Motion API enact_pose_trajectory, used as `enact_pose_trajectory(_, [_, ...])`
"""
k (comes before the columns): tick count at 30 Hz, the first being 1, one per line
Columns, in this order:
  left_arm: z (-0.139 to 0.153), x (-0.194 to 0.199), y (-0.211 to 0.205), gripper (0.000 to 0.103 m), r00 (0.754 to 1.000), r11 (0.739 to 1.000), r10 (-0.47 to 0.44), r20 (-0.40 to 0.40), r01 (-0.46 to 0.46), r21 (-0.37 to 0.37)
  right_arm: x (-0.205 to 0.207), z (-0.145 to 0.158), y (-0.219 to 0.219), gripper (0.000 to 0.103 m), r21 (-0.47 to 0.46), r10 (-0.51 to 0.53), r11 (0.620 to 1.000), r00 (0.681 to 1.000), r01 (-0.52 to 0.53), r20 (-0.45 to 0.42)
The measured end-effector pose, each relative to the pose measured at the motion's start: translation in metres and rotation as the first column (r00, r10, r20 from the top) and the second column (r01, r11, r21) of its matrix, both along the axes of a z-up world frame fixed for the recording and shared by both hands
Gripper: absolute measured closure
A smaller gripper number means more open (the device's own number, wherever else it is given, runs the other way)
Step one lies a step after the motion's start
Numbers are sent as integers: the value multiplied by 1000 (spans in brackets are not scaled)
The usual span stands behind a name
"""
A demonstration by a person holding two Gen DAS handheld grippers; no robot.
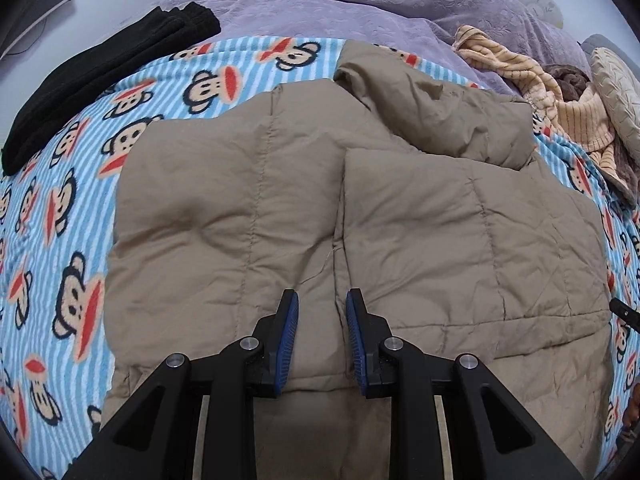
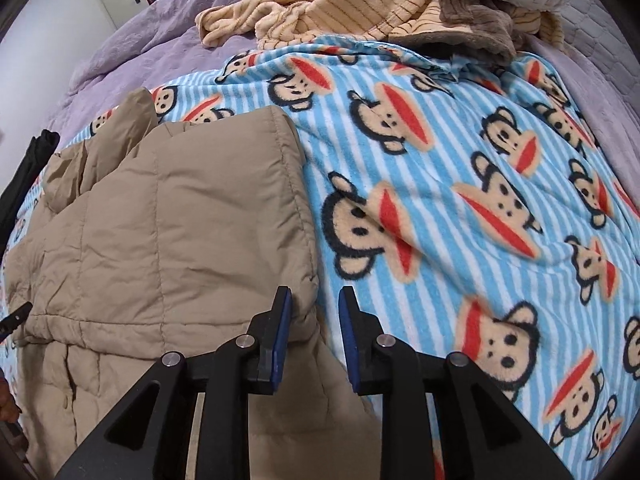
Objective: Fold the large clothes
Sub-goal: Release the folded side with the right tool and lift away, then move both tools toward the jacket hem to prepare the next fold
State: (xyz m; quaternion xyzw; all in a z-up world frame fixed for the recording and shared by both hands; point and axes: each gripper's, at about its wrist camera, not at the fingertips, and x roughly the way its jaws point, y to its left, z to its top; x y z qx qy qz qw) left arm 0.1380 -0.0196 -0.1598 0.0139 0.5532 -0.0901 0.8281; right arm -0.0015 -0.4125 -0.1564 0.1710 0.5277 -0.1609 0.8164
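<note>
The tan padded jacket (image 1: pixel 280 208) lies spread on the monkey-print blanket (image 1: pixel 60 208) that covers the bed, its side panels already turned in toward the middle so that two quilted flaps meet along a seam running away from the left wrist camera, with the hood or collar bunched at the far end. By my reading the step in hand is the lengthwise fold, hem brought up toward the collar. To do it well, each tool should bite through both layers at the near hem, one toward each corner, so the tucked panels do not slide open; lift only enough to clear the puffed filling, carry both corners together, and lay the edge square to the collar end before pressing the air out. The left tool (image 1: pixel 322 336) hangs over the jacket's near middle, right above the seam between the flaps, its blue pads apart and holding nothing. The right tool (image 2: pixel 314 332) sits at the jacket's right edge, its fingers likewise parted and empty, one pad over the tan fabric and the other over the blanket beside it. Beyond the jacket's collar end a striped beige garment (image 2: pixel 320 8) is heaped, and a black folded garment (image 1: pixel 104 76) lies well off the jacket's left side.
</note>
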Motion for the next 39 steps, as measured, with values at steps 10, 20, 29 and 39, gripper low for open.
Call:
enact_pose_trajectory(10, [33, -49, 10, 76, 999, 1000, 0, -36, 1, 30, -56, 20, 12, 64, 159, -43, 986, 998, 50, -47])
enact_pose_trajectory(20, [48, -104, 12, 76, 992, 999, 19, -125, -15, 32, -86, 39, 36, 58, 223, -15, 974, 996, 35, -92])
enact_pose_trajectory(29, [57, -141, 12, 18, 982, 999, 23, -186, -16, 40, -104, 59, 58, 50, 248, 39, 969, 994, -11, -106])
enact_pose_trajectory(39, [79, -171, 20, 0, 986, 996, 56, -155, -44, 81, -125, 62, 82, 50, 289, 99, 956, 986, -56, -135])
